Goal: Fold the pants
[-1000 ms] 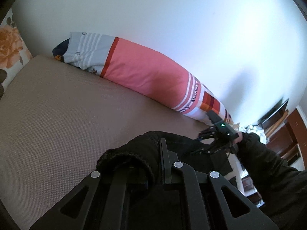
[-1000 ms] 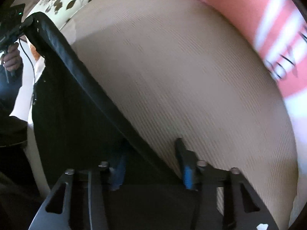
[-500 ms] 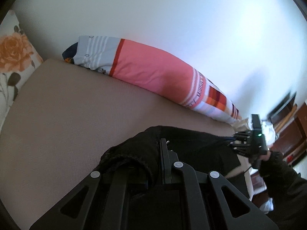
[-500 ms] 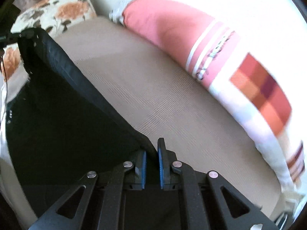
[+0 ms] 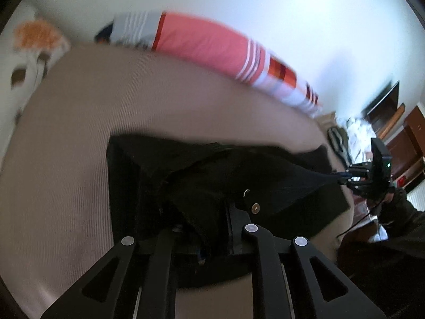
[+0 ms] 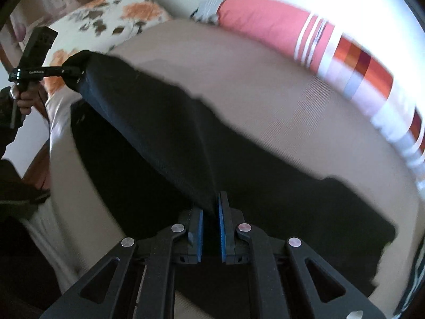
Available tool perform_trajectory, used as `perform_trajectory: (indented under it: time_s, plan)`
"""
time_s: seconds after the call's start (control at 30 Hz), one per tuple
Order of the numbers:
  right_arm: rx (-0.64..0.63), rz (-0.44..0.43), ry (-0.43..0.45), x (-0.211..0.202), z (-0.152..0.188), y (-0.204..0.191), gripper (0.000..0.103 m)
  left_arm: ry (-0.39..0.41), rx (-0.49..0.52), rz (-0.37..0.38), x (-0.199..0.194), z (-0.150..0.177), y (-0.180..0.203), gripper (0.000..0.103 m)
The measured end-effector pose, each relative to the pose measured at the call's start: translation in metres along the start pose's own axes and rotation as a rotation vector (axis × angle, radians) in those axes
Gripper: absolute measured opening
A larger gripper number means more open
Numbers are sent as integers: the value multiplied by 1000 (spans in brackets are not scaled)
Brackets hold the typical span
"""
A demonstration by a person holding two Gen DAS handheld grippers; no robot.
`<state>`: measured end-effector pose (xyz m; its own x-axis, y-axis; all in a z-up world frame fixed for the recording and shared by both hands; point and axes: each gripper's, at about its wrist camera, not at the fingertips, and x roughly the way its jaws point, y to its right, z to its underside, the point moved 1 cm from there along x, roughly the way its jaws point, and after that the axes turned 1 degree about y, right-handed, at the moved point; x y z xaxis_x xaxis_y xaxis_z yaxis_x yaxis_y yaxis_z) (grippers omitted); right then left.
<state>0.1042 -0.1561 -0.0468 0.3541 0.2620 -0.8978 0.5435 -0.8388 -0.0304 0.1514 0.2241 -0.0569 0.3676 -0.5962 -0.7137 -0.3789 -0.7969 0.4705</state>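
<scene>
Black pants (image 5: pixel 202 175) hang stretched above the beige bed, with part of them lying on the mattress (image 6: pixel 305 207). My left gripper (image 5: pixel 209 228) is shut on one end of the pants, near two metal snaps. My right gripper (image 6: pixel 211 212) is shut on the other end, cloth pinched between its blue pads. In the left wrist view the right gripper (image 5: pixel 342 179) shows at the right, holding a taut corner. In the right wrist view the left gripper (image 6: pixel 77 73) shows at the upper left, holding the far corner.
The beige mattress (image 5: pixel 66 159) fills the view. A long pink striped bolster (image 5: pixel 207 45) lies along the white wall. A floral pillow (image 6: pixel 106 18) is at the bed's head. Brown furniture and clutter (image 5: pixel 398 133) stand beyond the bed's end.
Both grippers have lifted and moved apart, pulling the pants taut between them. More of the pants now spread over the mattress. The right gripper's view has swung up toward the wall.
</scene>
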Motion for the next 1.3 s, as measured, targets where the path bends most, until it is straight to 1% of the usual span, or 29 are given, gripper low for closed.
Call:
perform_trajectory:
  time_s: [0.07, 0.1, 0.17, 0.2, 0.27, 0.33, 0.4, 0.43, 0.47, 0.5, 0.53, 0.57, 0.63, 0.7, 0.73, 0.8, 0.83, 0.87, 0.93, 0.97, 1.0, 1.03, 1.07, 1.13, 1.2, 1.23, 1.3]
  plan:
    - [10, -23, -34, 12, 17, -9, 7, -50, 1, -24, 7, 19, -8, 17]
    - [19, -42, -55, 20, 22, -11, 7, -74, -17, -37, 12, 29, -14, 18]
    - [2, -41, -97, 39, 32, -19, 7, -106, -39, -50, 17, 41, -20, 20]
    - [-11, -37, -123, 49, 35, -23, 7, -114, -46, -59, 18, 46, -21, 21]
    - [-18, -23, -155, 63, 38, -27, 7, -118, -40, -75, 16, 51, -19, 25]
    - [-26, -16, -151, 68, 39, -28, 8, -123, -32, -88, 10, 50, -15, 26]
    - [-15, -22, -155, 69, 37, -27, 8, -136, -21, -103, 3, 51, -11, 31]
    - [-13, -23, -153, 69, 37, -27, 9, -154, -18, -140, -1, 52, -10, 41]
    - [-15, -23, -150, 69, 39, -28, 9, -168, -23, -170, -4, 54, -11, 57]
    - [-16, -23, -146, 69, 39, -28, 9, -180, -31, -201, -7, 55, -12, 61]
    - [-16, -25, -142, 69, 40, -27, 9, -183, -41, -228, -14, 59, -14, 62]
    - [-16, -26, -137, 68, 40, -27, 9, -182, -60, -230, -20, 61, -17, 62]
    - [-12, -30, -125, 68, 41, -25, 9, -170, -159, -212, -33, 66, -23, 62]
    - [-8, -36, -115, 68, 43, -23, 9, -148, -292, -133, -44, 71, -25, 62]
    - [-5, -38, -111, 66, 45, -22, 9, -137, -333, -109, -46, 72, -25, 62]
    - [-9, -39, -105, 65, 47, -24, 9, -127, -432, -74, -45, 74, -23, 62]
    - [-11, -40, -102, 64, 48, -24, 9, -124, -469, -64, -42, 74, -23, 62]
    - [-11, -41, -100, 64, 48, -23, 9, -128, -529, -49, -36, 75, -23, 62]
    - [-8, -41, -96, 63, 49, -24, 9, -126, -618, -48, -26, 74, -27, 62]
    - [-5, -40, -92, 62, 49, -24, 9, -122, -657, -60, -21, 72, -29, 59]
    - [-4, -36, -89, 61, 49, -25, 9, -107, -689, -90, -18, 69, -31, 54]
    - [0, -33, -87, 61, 50, -25, 9, -96, -702, -122, -15, 66, -31, 38]
    - [12, -28, -83, 60, 50, -25, 9, -100, -694, -145, -12, 63, -30, 25]
    - [33, -18, -79, 57, 51, -26, 9, -85, -632, -193, -10, 52, -22, 16]
    - [37, 12, -60, 49, 50, -27, 8, -77, -520, -242, -12, 36, -8, 15]
    - [43, 16, -55, 46, 49, -28, 7, -48, -447, -249, -19, 25, 0, 15]
    - [60, 29, -36, 33, 49, -32, 7, -3, -363, -239, -28, 8, 9, 15]
